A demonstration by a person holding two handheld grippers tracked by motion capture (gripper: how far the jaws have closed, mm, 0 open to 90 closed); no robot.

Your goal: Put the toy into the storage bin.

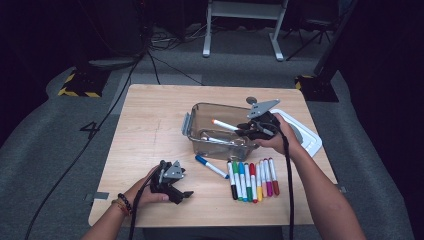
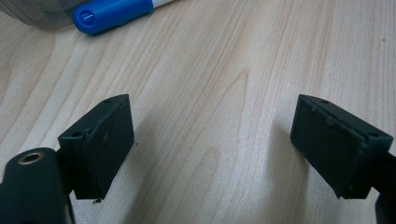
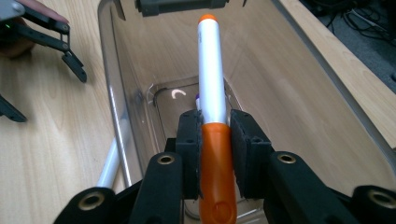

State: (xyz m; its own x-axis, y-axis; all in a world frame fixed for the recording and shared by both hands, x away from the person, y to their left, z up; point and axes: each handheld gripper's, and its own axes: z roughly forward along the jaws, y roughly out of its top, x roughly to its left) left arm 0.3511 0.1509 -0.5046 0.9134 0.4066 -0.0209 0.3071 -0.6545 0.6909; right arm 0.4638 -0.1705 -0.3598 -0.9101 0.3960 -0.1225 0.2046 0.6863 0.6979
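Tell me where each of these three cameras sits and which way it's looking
High view: above the person's side, looking forward and down on the table; both forearms enter from below, left gripper open, right gripper over the clear container.
Left gripper view: rides the left gripper, facing bare tabletop; both black pads show, the blue marker lies ahead.
Right gripper view: rides the right gripper, facing into the container, jaws clamping the orange marker.
Shared: high and right gripper views both show the orange marker.

Left tongs [image 1: 186, 194] black with flat rectangular pads [image 2: 100, 142], grey three-cornered plate [image 1: 174, 170] above them, right tongs [image 1: 243, 130] black with brass-ringed screw holes [image 3: 166, 159], black cable [image 1: 288, 170] trailing behind, beaded bracelets [image 1: 122, 204] behind left tongs.
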